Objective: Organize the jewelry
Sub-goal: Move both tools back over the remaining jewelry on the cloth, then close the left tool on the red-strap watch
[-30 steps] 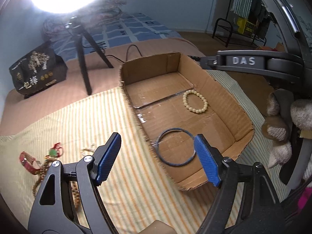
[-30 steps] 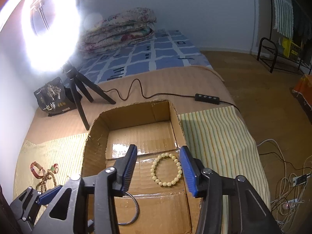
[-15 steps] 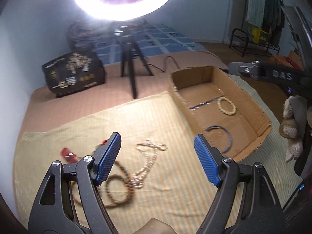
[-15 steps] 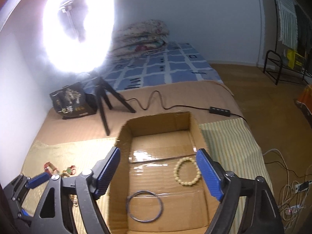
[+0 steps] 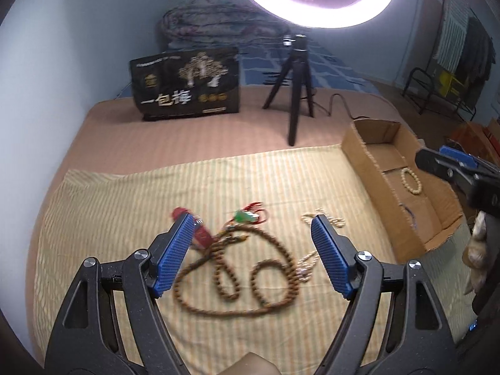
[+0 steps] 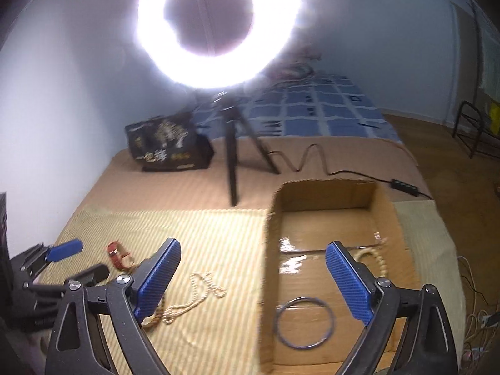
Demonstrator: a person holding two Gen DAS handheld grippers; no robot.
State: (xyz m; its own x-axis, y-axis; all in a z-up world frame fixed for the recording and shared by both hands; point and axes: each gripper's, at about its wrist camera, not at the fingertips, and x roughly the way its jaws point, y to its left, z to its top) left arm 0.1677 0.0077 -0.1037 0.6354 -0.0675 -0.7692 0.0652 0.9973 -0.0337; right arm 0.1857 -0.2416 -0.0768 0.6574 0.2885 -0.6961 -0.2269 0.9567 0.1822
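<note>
On the striped cloth [image 5: 125,206] lie a long brown bead necklace [image 5: 268,268], a thin pale chain [image 5: 325,218], a red watch strap [image 5: 200,234] and a green-and-red charm [image 5: 247,215]. My left gripper [image 5: 253,253] is open and empty just above the brown necklace. The cardboard box [image 6: 268,250] holds a cream bead bracelet [image 6: 378,259] and a dark blue bangle [image 6: 303,325]. My right gripper [image 6: 253,281] is open and empty over the box's left wall. The pale chain also shows in the right wrist view [image 6: 200,290].
A ring light on a black tripod [image 5: 297,93] and a black printed bag [image 5: 187,84] stand behind the cloth. A power cable [image 6: 312,159] runs behind the box. A folded quilt [image 5: 212,28] lies by the wall. A plush toy [image 5: 478,250] is at the right.
My left gripper has swung left from the box to above the jewelry pile on the cloth. My right gripper has opened wide and shifted left over the box's left wall.
</note>
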